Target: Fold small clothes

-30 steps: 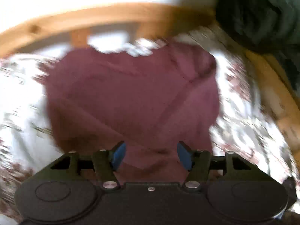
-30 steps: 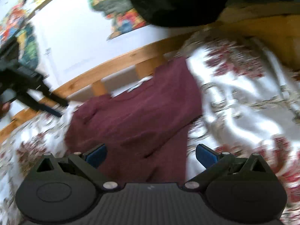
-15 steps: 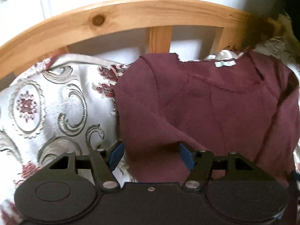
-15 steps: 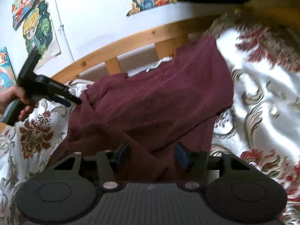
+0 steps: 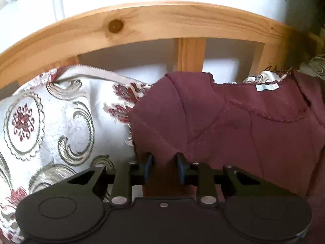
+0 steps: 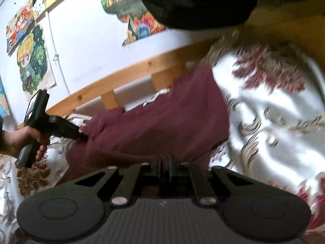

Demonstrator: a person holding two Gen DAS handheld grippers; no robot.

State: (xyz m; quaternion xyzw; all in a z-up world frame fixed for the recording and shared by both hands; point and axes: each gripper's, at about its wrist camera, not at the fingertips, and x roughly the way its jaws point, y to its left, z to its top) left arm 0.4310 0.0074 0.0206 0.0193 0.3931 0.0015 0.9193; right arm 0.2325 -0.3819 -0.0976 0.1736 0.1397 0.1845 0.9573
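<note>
A maroon shirt [image 5: 233, 132] lies flat on a patterned bedspread [image 5: 50, 122], its neckline and white label [image 5: 267, 86] toward the wooden bed rail. My left gripper [image 5: 164, 162] sits at the shirt's left edge. Its jaws are closing, with a fold of the cloth between the blue pads and a gap still showing. In the right wrist view the shirt [image 6: 162, 126] stretches away from my right gripper [image 6: 165, 165], which is shut on its near edge. The left gripper [image 6: 81, 136] also appears there, held by a hand [image 6: 26, 140], with its tip at the shirt's far side.
A curved wooden bed frame [image 5: 162, 20] with upright slats borders the bedspread in front of a white wall. Colourful posters [image 6: 30, 61] hang on that wall. A dark garment [image 6: 193, 0] hangs over the frame at the upper right. Bedspread [image 6: 274, 111] extends to the right of the shirt.
My left gripper moved down and over to the shirt's left edge, and its jaws narrowed around the cloth. The right jaws went from wide open to closed on the shirt's near edge.
</note>
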